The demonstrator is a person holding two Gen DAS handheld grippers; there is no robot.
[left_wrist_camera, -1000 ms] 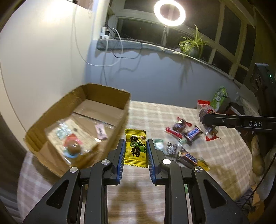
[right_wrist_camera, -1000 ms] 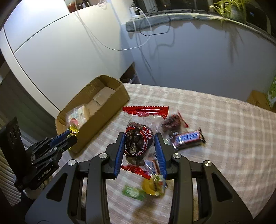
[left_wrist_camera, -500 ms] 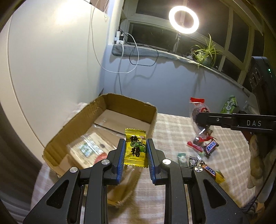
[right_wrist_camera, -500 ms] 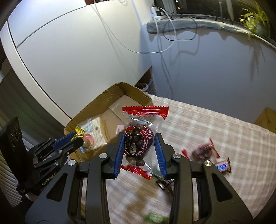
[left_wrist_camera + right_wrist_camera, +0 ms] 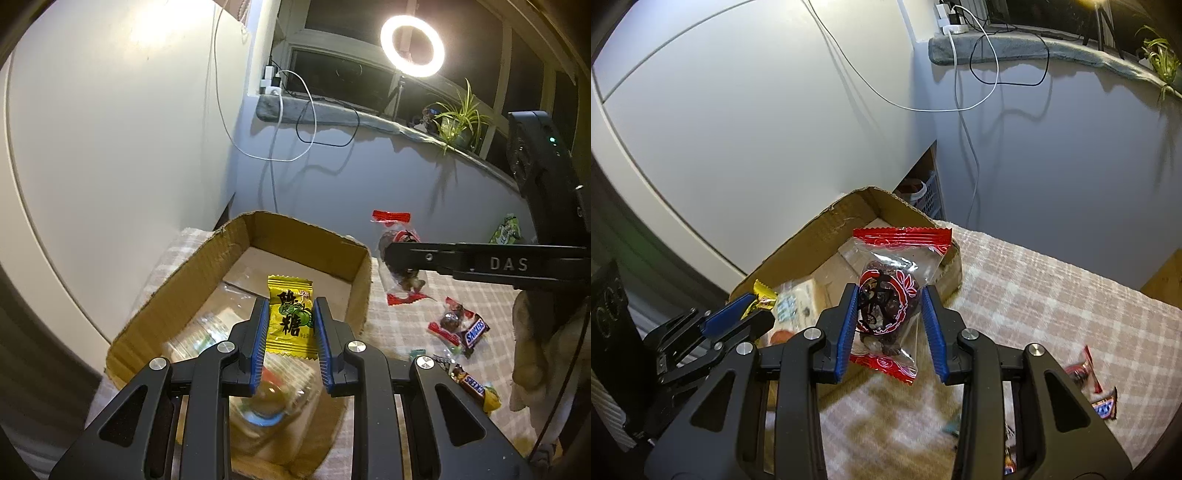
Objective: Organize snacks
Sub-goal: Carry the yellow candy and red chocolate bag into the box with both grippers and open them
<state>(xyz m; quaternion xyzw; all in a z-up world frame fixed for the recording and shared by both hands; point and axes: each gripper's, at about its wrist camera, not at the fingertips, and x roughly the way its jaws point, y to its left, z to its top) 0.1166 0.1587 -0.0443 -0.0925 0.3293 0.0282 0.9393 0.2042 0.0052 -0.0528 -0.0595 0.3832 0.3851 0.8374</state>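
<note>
My left gripper (image 5: 289, 314) is shut on a yellow candy packet (image 5: 290, 317) and holds it above the open cardboard box (image 5: 306, 236). My right gripper (image 5: 889, 306) is shut on a clear red-ended snack packet (image 5: 890, 295) with dark fruit inside and holds it over the box's right wall (image 5: 955, 269). That packet also shows in the left wrist view (image 5: 397, 258). The left gripper and its yellow packet (image 5: 761, 297) show at the left of the right wrist view. Clear snack packs (image 5: 273, 384) lie in the box.
Several loose snacks lie on the checked tablecloth (image 5: 406, 321) right of the box, among them a Snickers bar (image 5: 474, 330) and a red-wrapped candy (image 5: 452, 319). A green packet (image 5: 508, 229) lies far right. A wall stands behind the table, and a cupboard to its left.
Both grippers have moved left and toward the box with their packets. The left one now hangs over the box interior; the right one has reached the box's right wall.
</note>
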